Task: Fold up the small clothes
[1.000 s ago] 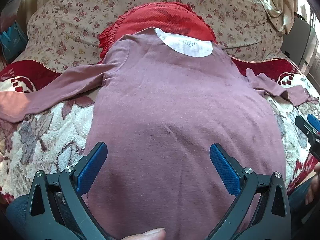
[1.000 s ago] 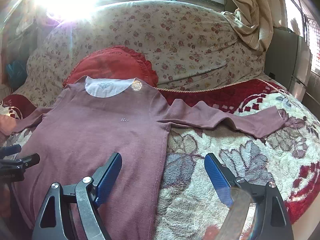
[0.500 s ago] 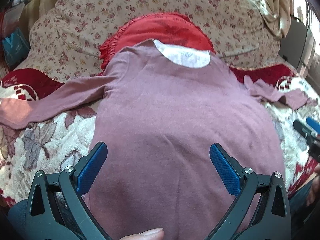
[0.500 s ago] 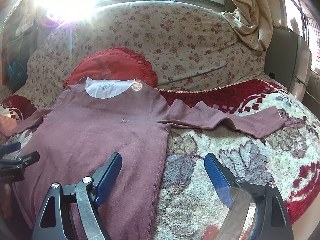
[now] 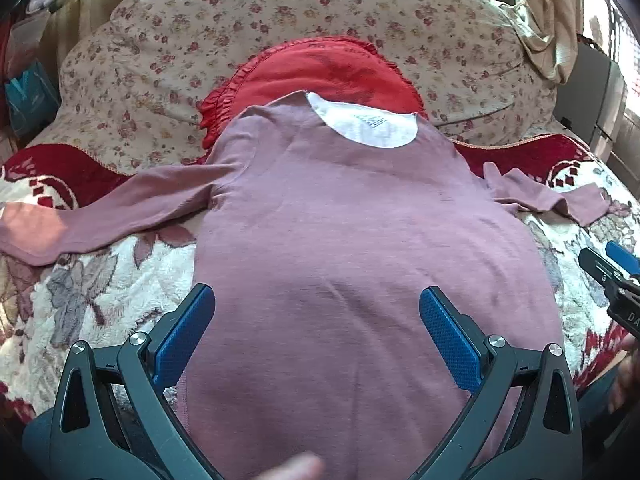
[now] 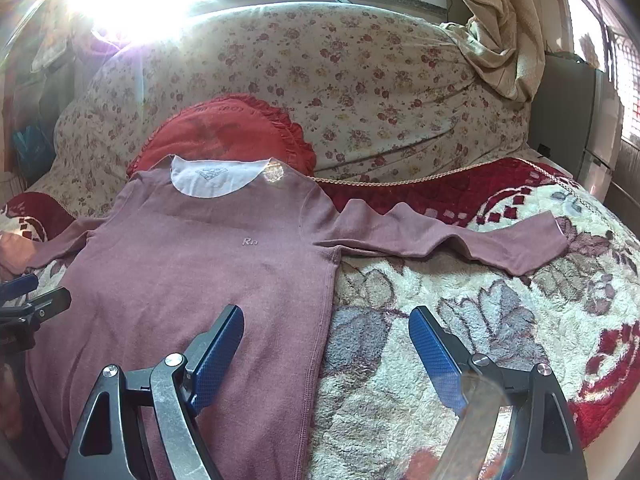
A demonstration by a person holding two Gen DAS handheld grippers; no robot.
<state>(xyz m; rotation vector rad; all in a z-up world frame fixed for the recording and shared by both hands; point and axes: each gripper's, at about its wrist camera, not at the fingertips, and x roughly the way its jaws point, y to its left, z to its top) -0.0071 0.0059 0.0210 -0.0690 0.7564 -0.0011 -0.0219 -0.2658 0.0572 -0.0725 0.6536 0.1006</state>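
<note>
Floral blanket (image 6: 460, 312): one mauve shirt (image 5: 360, 248) flat, one red cushion (image 5: 320, 68); left tool (image 5: 316, 332), right tool (image 6: 326, 344) both agape, empty.

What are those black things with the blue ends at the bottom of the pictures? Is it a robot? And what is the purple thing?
It is not a robot. A person holds a grabbing tool in each hand, and each tool carries a small camera looking forward along its two blue-tipped fingers. One picture comes from the left gripper, the other from the right gripper. Both stand wide open and hold nothing. The purple thing is a long-sleeved shirt, spread flat on a fluffy flowered blanket with its sleeves out to the sides. Its collar rests on a red cushion, and behind that is a flowery sofa back. The job is to fold the shirt; no fold shows yet.
</note>
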